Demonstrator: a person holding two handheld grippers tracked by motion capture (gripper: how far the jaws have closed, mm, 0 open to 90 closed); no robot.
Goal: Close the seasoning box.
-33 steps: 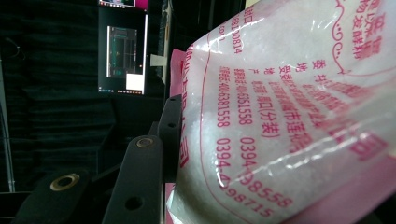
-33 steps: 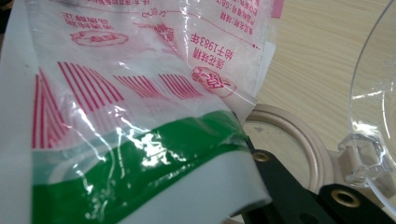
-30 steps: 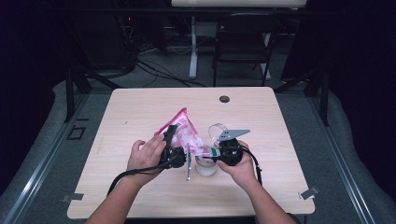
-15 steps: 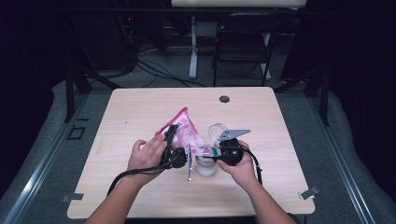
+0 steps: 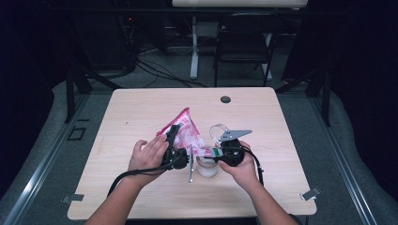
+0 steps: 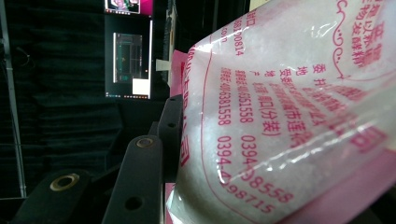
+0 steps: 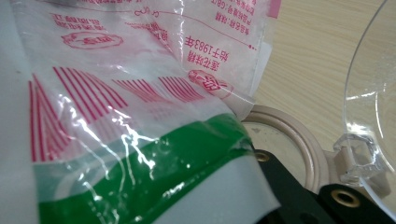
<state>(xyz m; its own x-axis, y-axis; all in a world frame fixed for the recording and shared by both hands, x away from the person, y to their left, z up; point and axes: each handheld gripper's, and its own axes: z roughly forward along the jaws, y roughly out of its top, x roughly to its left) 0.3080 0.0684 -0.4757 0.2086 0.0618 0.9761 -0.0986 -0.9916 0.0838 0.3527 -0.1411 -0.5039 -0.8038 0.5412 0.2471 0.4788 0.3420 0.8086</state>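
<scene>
A pink and clear plastic bag (image 5: 186, 127) of white granules hangs tilted over the table, its low end above a small open jar (image 5: 207, 169). My left gripper (image 5: 174, 134) is shut on the bag's body; in the left gripper view the bag (image 6: 280, 116) presses against one black finger (image 6: 140, 182). From the right, my right gripper (image 5: 210, 152) pinches the bag's low green and white corner (image 7: 154, 186). Just under that corner sits the jar's beige rim (image 7: 299, 144). Its clear hinged lid (image 7: 373, 93) stands open beside it.
The light wooden table (image 5: 141, 112) has a black round grommet (image 5: 225, 99) near its far edge. A dark chair (image 5: 244, 42) and floor cables lie beyond the table. Both of the person's hands sit close together near the table's front middle.
</scene>
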